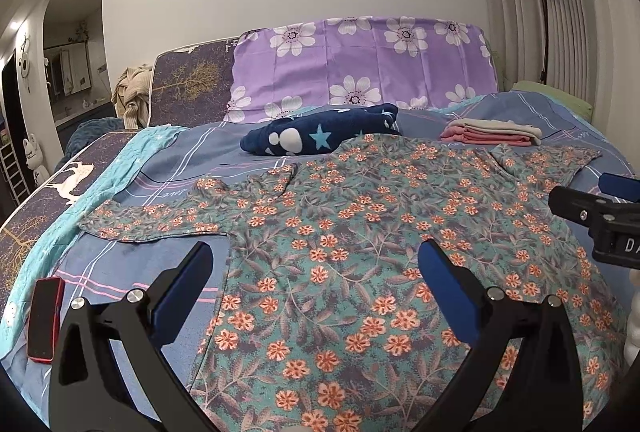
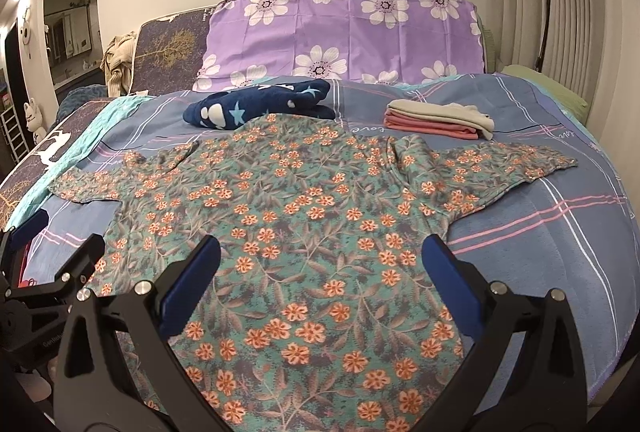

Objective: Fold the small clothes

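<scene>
- Bed sheet (image 2: 520, 232), blue plaid: the script word "love", upside down as seen, woven just at 9 o'clock of the folded pile (image 2: 436, 122); the same word again near the far right edge.
- Right gripper (image 1: 600, 220) body, seen from the left wrist view: white letters "DA", cut off by the frame edge.
- Left gripper (image 2: 40, 296) body, seen from the right wrist view: small white print, too blurred to read.
</scene>
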Tool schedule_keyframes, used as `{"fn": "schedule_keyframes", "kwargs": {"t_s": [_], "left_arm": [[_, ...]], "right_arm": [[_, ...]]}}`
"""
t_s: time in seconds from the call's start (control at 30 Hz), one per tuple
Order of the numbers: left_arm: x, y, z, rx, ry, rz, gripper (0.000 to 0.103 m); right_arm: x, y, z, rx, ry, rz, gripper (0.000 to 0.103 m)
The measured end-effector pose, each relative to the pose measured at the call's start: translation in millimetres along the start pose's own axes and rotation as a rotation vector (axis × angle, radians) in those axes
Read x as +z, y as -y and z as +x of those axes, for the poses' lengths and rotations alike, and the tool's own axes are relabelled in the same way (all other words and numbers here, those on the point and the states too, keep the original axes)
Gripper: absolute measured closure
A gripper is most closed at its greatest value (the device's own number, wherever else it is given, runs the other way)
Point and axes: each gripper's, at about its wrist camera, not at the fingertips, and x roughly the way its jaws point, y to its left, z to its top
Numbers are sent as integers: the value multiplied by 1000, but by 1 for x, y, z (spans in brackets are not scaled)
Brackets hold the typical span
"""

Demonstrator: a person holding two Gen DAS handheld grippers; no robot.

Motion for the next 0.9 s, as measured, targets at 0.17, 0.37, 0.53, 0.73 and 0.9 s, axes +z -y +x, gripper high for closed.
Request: {"fn": "schedule_keyframes", "kwargs": {"t_s": [0.17, 0.37, 0.53, 0.73, 0.9], "left_arm": [[0, 0, -1, 1, 4, 1, 1], [0, -1, -1, 6, -6, 15, 1], [-1, -4, 1, 9, -16, 14, 1], [-4, -9, 7, 14, -55, 4, 1], [-7, -15, 9, 20, -72, -12, 1]], "right_arm": [[0, -4, 1, 2, -6, -6, 2], [0, -10, 2, 6, -10, -17, 2], [0, -15, 4, 3, -17, -26, 2], [1, -19, 7, -1, -25, -32, 2], [0, -24, 10, -5, -35, -38, 2]]}}
